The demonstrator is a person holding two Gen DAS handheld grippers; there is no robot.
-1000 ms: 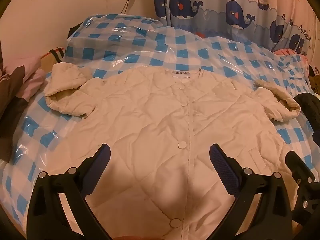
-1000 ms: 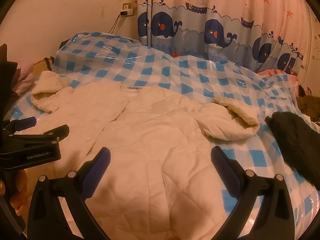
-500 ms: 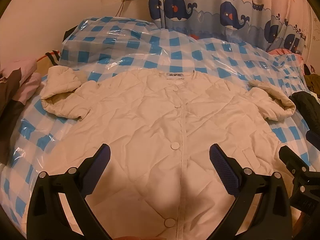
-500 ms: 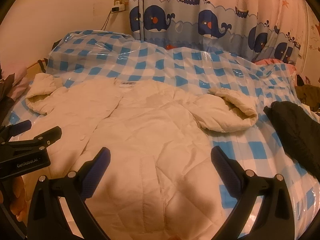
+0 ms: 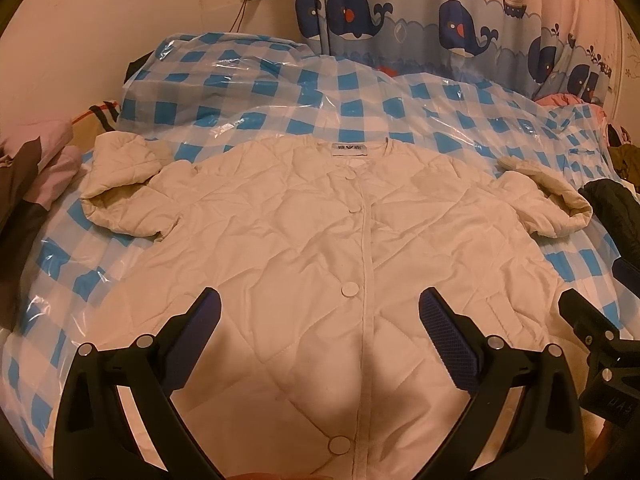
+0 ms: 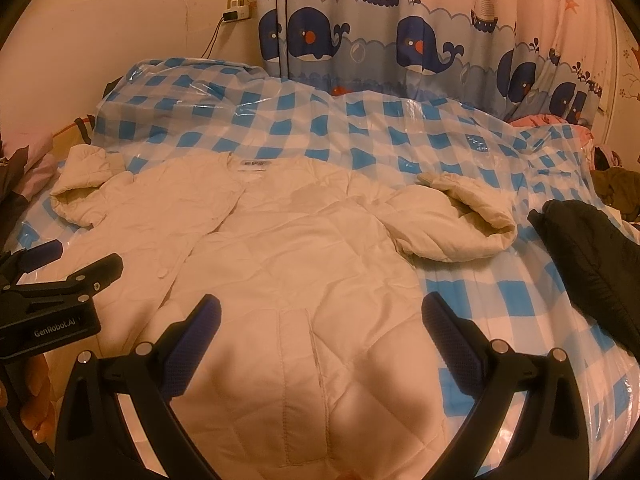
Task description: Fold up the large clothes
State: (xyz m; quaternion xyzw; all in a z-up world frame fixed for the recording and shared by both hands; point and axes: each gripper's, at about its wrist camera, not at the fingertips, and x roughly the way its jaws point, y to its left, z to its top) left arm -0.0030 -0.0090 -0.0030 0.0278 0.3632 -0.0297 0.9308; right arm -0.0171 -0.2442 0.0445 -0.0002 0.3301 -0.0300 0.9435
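A cream quilted button-front jacket (image 5: 320, 240) lay flat on the blue-checked plastic-covered bedding (image 5: 280, 92); above its hem the left gripper (image 5: 320, 332) and right gripper (image 6: 320, 332) hung spread, empty.

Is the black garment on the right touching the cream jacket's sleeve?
Apart. The right wrist view shows checked cover between the black garment and the sleeve.

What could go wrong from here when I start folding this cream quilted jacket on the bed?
1. The checked cover under the jacket looks like glossy plastic; the jacket may slide instead of creasing.
2. Both sleeves are bunched, the left sleeve and the right sleeve, so folding them inward could trap lumps.
3. The dark garment lies close beside the right sleeve; the open right gripper might snag it. The left gripper is open too.
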